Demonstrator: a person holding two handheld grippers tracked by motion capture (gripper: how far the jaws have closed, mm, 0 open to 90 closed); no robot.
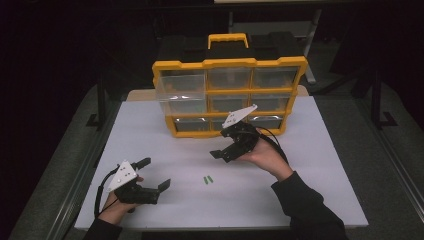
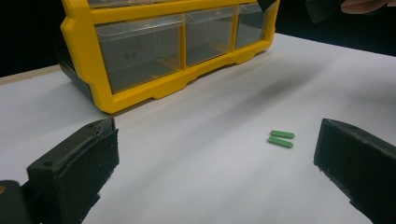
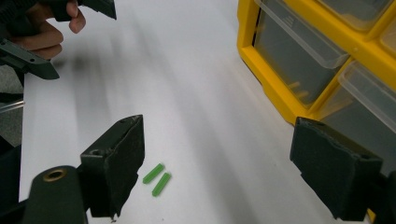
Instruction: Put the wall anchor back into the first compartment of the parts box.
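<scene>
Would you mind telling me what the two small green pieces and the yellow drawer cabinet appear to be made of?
The green pieces look like matte moulded plastic: uniform colour, rounded ends, no glint. The cabinet seems hard, slightly glossy yellow plastic with moulded edges; its drawers are clear plastic, see-through with pale highlights.

High cam: above person's side, looks fwd/down over whole table [image 1: 150,130]. Left tongs cam: low, close to table, faces yellow organizer [image 2: 140,88]. Right tongs cam: higher, angled down. All 3 share green pegs [image 1: 208,179] + organizer front.
</scene>
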